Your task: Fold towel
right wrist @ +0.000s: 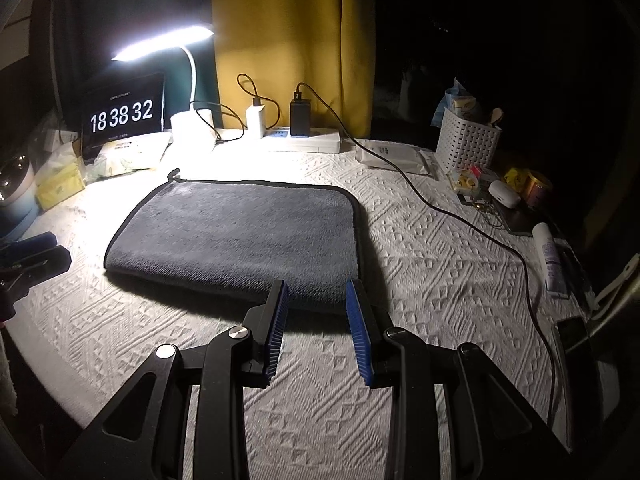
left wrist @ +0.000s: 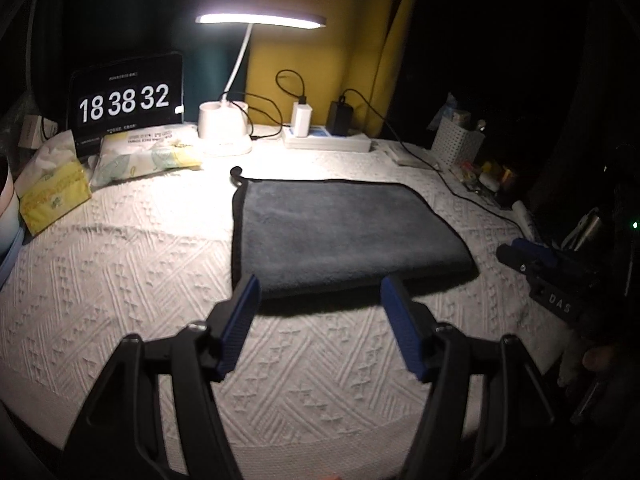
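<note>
A dark grey towel (left wrist: 344,228) with black trim lies flat on the white textured tablecloth (left wrist: 140,264), doubled over, with its rounded fold at the near edge. It also shows in the right wrist view (right wrist: 240,236). My left gripper (left wrist: 320,292) is open and empty, just short of the towel's near edge. My right gripper (right wrist: 316,292) is open and empty at the towel's near right corner. The right gripper also shows in the left wrist view (left wrist: 532,256), and the left gripper at the left edge of the right wrist view (right wrist: 36,256).
A lit desk lamp (left wrist: 260,20), a clock screen (left wrist: 124,100), tissue packs (left wrist: 148,152), a power strip with chargers (left wrist: 324,140) and a white basket (right wrist: 466,144) line the back. A black cable (right wrist: 480,228) runs along the right side. Small items (right wrist: 508,196) crowd the right edge.
</note>
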The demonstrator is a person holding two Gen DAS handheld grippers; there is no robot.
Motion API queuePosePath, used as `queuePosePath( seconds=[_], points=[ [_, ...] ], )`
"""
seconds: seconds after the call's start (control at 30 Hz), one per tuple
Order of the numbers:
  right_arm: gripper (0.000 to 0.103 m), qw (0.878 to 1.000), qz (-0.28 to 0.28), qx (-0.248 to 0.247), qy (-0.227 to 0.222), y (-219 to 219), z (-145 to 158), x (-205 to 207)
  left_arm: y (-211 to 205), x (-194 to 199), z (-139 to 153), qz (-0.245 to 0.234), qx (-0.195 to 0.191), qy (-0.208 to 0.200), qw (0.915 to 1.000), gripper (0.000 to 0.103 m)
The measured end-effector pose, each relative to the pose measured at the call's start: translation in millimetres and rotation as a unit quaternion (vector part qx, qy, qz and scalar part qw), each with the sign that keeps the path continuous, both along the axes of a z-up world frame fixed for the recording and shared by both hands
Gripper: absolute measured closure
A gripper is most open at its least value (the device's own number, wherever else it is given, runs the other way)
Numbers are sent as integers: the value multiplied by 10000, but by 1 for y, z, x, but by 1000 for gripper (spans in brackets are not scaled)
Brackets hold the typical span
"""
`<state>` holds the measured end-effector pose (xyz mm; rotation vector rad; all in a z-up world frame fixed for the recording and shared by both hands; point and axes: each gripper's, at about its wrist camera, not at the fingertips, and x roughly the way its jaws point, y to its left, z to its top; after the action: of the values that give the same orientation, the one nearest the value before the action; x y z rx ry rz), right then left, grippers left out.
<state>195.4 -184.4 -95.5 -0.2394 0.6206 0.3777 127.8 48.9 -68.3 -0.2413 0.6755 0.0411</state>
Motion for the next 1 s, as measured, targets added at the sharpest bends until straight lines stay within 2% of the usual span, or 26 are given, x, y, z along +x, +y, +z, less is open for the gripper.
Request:
queuePosePath(
  seconds=[0.27, 0.57, 0.67, 0.73, 1.0],
  points=[
    [71, 9999, 85, 13, -142, -1, 7, -26, -8, -22, 8, -40, -39, -265, 9996, 38],
    [71, 9992, 175, 65, -353, -4, 20, -51, -16, -44, 18, -38, 94, -480, 9988, 38],
    [71, 9987, 218, 90, -445, -5, 25, -60, -18, -51, 20, -35, 84, -544, 9985, 33],
    [71, 9984, 236, 98, -498, -5, 28, -65, -20, -54, 21, -110, 30, -569, 9983, 24],
    [71, 9967, 313, 128, -738, -7, 37, -86, -25, -73, 29, -109, -1, -866, 9962, 22]
  ],
)
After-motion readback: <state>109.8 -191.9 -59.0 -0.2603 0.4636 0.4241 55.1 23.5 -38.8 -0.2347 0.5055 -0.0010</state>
